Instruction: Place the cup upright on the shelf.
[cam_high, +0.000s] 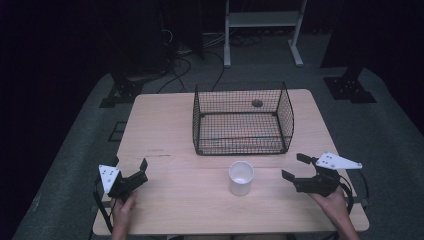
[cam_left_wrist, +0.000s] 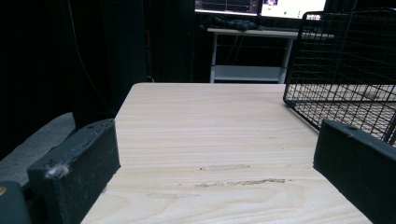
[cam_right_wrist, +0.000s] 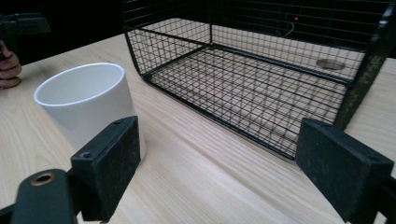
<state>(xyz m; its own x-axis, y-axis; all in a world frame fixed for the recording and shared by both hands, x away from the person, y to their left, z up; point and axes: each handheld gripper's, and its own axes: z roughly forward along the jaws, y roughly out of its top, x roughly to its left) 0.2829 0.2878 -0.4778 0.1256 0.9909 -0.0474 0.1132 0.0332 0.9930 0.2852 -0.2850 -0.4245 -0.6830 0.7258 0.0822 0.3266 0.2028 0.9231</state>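
A white cup (cam_high: 241, 177) stands upright and empty on the pale wooden counter (cam_high: 165, 130), just in front of the black wire basket (cam_high: 243, 119), which sits toward the far side of the counter with its open top up. Taking the cup as the landmark, the right hand-held gripper (cam_high: 295, 167) hovers to its right, a little apart from it, with its jaws pointed toward the cup and the basket; the jaws stand apart with nothing between them and no pad touching the cup. In the right gripper view the cup (cam_right_wrist: 88, 100) rises just behind the left jaw, and the basket (cam_right_wrist: 261, 79) lies beyond it, a small dark round object (cam_right_wrist: 329, 64) visible past its back wire wall. The left hand-held gripper (cam_high: 131, 167) is well to the left of the cup, near the counter's front left corner, held in the person's hand (cam_high: 122, 207); its jaws are spread wide and hold nothing, with bare counter (cam_left_wrist: 210, 140) between them in the left gripper view and a corner of the basket (cam_left_wrist: 345, 65) off to one side.
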